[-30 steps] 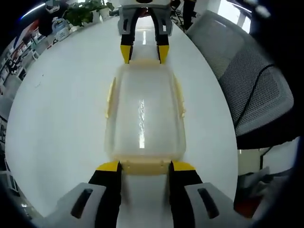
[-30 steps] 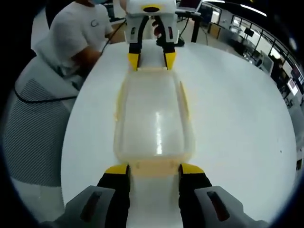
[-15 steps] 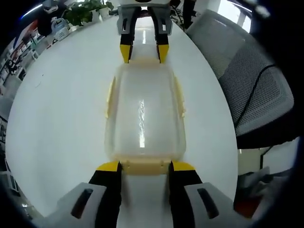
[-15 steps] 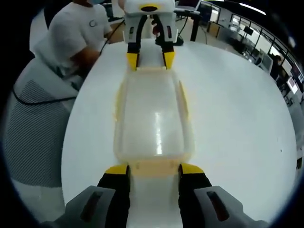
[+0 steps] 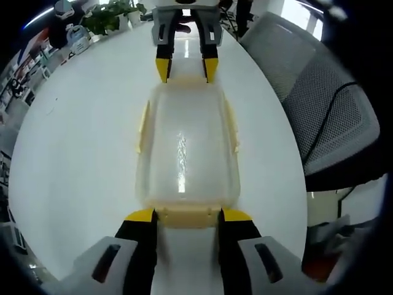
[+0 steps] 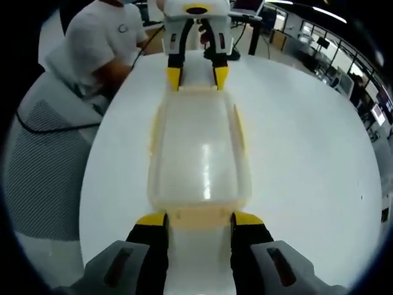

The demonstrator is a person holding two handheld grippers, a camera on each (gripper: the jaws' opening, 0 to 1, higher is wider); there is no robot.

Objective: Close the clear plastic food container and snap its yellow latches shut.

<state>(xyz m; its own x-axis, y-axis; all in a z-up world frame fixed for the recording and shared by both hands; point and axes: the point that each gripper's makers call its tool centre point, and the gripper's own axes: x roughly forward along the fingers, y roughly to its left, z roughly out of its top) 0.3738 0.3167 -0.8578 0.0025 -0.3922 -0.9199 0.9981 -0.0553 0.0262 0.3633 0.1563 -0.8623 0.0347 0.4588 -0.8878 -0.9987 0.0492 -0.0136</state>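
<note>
A clear plastic container (image 5: 184,147) with its lid on lies lengthwise on the white table (image 5: 73,153). Pale yellow latches run along its long sides (image 5: 142,126) and across its near end (image 5: 187,216). My left gripper (image 5: 187,215) is open, its yellow-tipped jaws flanking that near end latch. At the far end my right gripper (image 5: 185,64) straddles the opposite latch. In the right gripper view the same container (image 6: 199,153) stretches away from my open right gripper (image 6: 199,218), whose tips flank the end latch (image 6: 199,215). The left gripper (image 6: 196,77) sits at the far end.
A grey mesh office chair (image 5: 319,104) stands beside the table's right edge, also seen as the chair (image 6: 43,160). A person in a white shirt (image 6: 98,43) sits at the table's far left. Potted plants (image 5: 110,15) stand beyond the far table edge.
</note>
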